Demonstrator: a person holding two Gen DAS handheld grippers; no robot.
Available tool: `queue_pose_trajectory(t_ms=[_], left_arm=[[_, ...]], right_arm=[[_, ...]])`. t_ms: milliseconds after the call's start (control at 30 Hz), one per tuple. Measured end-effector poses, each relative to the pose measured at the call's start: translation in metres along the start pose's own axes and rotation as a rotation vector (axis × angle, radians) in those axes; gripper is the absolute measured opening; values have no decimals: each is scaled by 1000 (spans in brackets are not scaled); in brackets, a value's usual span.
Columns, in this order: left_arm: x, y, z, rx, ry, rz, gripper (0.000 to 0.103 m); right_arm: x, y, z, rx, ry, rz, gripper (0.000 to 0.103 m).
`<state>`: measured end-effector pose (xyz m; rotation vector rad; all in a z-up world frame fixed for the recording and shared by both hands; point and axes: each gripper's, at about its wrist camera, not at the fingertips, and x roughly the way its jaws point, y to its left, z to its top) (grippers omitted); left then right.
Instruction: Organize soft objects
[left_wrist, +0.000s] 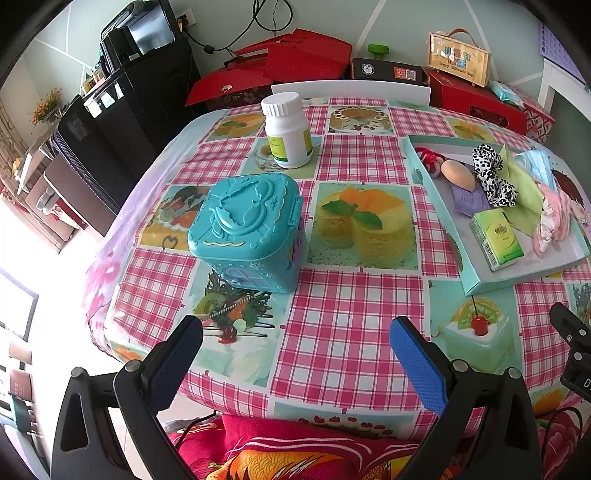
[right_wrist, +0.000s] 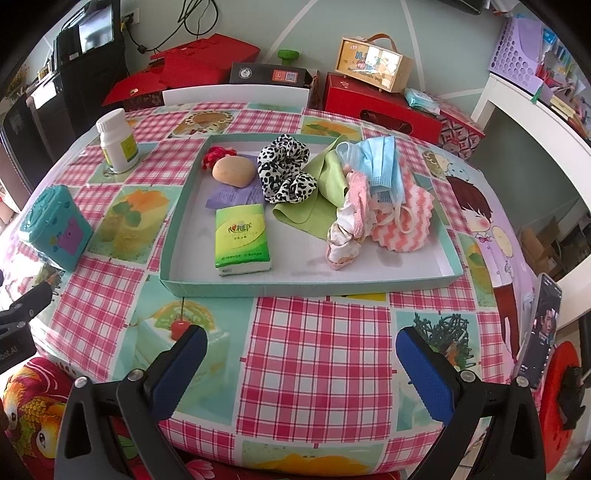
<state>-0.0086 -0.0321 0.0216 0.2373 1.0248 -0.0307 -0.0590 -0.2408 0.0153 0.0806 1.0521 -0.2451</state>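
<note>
A shallow teal tray (right_wrist: 306, 286) (left_wrist: 480, 284) on the table holds soft items: a green tissue pack (right_wrist: 242, 238) (left_wrist: 496, 236), a leopard scrunchie (right_wrist: 286, 170) (left_wrist: 491, 175), a green cloth (right_wrist: 317, 199), a blue face mask (right_wrist: 376, 162), a pink striped pad (right_wrist: 406, 229), pink fabric (right_wrist: 349, 229), a beige sponge (right_wrist: 234, 171) and a red scrunchie (right_wrist: 216, 153). My left gripper (left_wrist: 295, 347) is open and empty above the near table edge. My right gripper (right_wrist: 301, 358) is open and empty, in front of the tray.
A teal plastic box (left_wrist: 247, 229) (right_wrist: 55, 229) and a white pill bottle (left_wrist: 288, 129) (right_wrist: 116, 142) stand on the checked tablecloth left of the tray. Red boxes (right_wrist: 380, 103) and a wooden case (right_wrist: 373, 64) line the wall. A phone (right_wrist: 541, 328) stands at the right edge.
</note>
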Motion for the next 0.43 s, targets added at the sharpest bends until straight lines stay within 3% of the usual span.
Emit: queue_pose_trajectory(t_ms=[433], left_arm=[[-9,1,2,-10,-23,-32,101]], right_arm=[[-8,1,2,-1,-20,-2,103]])
